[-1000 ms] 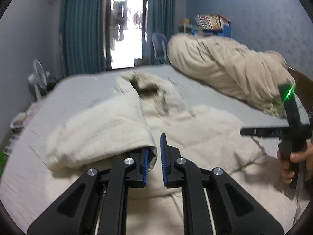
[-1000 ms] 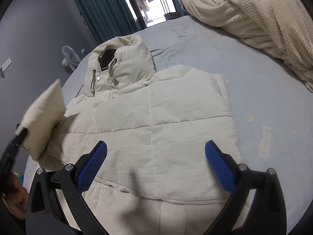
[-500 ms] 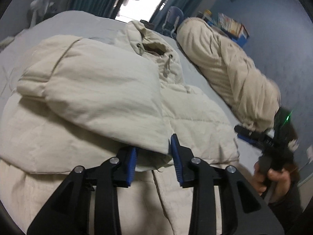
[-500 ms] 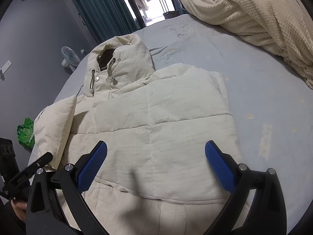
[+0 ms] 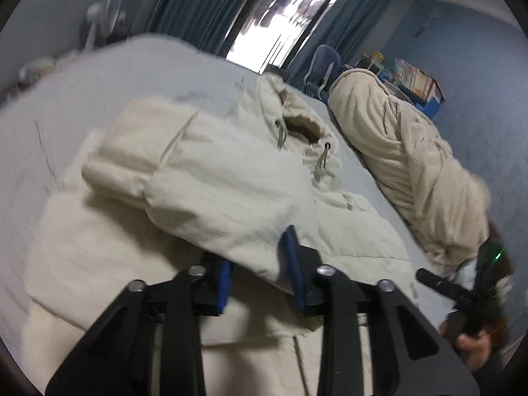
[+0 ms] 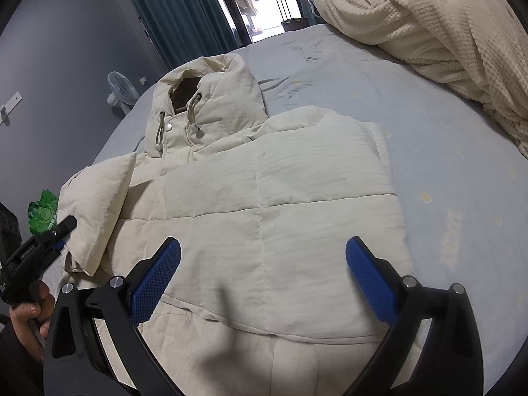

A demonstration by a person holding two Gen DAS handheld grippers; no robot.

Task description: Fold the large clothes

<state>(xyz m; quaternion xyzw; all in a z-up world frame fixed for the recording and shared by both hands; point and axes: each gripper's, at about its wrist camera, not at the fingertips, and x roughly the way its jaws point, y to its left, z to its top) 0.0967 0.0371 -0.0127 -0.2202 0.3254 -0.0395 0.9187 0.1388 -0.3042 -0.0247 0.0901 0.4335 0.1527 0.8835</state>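
Jacket: we see the cream padded jacket [image 6: 264, 198] lying flat on the grey-blue bed [image 6: 445, 151], front side up, with the hood [image 6: 204, 99] pointing toward the window. It is the thing to fold, and it lies spread out so that each side can be turned inward.

Right side: the right part of the body seems already turned in, since its edge is straight and no sleeve shows there (this is our judgement only).

Left sleeve: the sleeve [image 5: 214, 191] lies across the left part of the body, its cuff end between the blue pads.

Left gripper [image 5: 259, 267]: the fingers stand somewhat apart with the cuff cloth between them. The picture is blurred, so we cannot tell if they still press the cloth or have let it go.

Right gripper [image 6: 262, 277]: its tongs are wide apart and hold nothing. It hovers above the lower middle of the jacket, probably waiting for its turn.

Step in hand: we think it is laying the left sleeve onto the body.

Nearby: a knitted blanket [image 6: 445, 33] is heaped at the far right, well apart from the jacket.
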